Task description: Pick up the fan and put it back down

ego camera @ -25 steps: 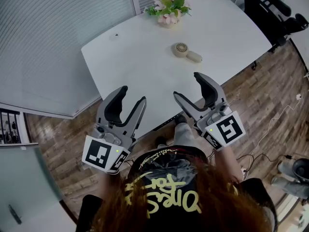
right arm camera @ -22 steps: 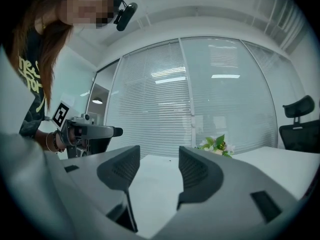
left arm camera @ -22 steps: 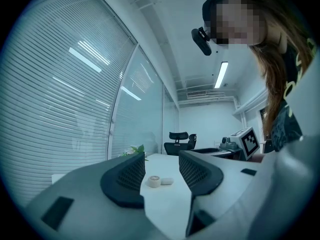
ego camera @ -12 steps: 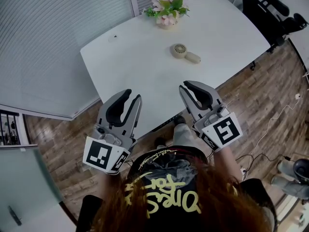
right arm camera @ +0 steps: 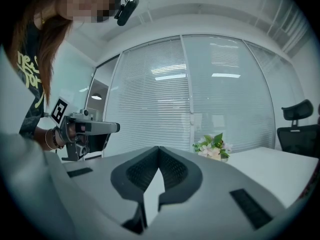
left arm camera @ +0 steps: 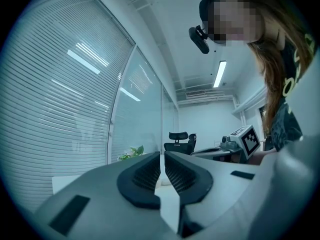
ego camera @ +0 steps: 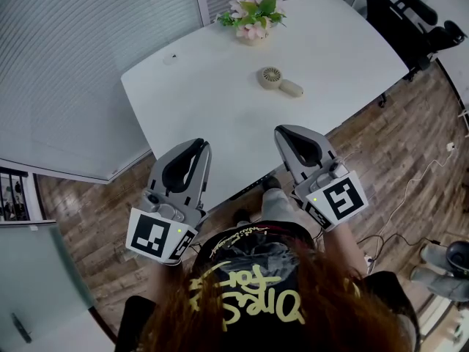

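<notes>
**Both grippers close on air, fan untouched**

Since the earlier frames both sets of jaws have just been closing. The right gripper (ego camera: 282, 132) is now pressed together and the left gripper (ego camera: 201, 147) is down to a sliver, with nothing between either. They hover at the near edge of the table (ego camera: 190, 94). The fan (ego camera: 278, 81) lies flat further in, well apart from both and short of the flowers (ego camera: 251, 13). The likely risk is reaching in like this — closed tips would shove the fan across the smooth top instead of straddling it.

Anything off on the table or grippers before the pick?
Nothing stands out. The fan lies flat on the white table, the flowers stand upright at the far edge, nothing spilled. The left gripper and right gripper have just been closing, nothing between their jaws.
</notes>
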A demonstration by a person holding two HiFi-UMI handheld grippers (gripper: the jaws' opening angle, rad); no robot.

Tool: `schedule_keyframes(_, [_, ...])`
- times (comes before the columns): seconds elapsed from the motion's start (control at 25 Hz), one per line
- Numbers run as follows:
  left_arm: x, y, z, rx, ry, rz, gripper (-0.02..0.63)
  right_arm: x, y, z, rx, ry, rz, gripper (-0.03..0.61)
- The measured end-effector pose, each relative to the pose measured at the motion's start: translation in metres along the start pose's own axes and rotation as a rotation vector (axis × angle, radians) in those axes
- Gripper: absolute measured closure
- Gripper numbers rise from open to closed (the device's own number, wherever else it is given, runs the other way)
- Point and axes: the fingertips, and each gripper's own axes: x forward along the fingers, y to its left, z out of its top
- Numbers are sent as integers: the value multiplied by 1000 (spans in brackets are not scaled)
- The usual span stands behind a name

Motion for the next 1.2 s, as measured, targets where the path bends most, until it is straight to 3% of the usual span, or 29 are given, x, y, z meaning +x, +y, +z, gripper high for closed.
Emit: schedule_keyframes(1.2, [6,2,4,-7,-9,-7,621,-1,-1,10,-30,-27,0,575])
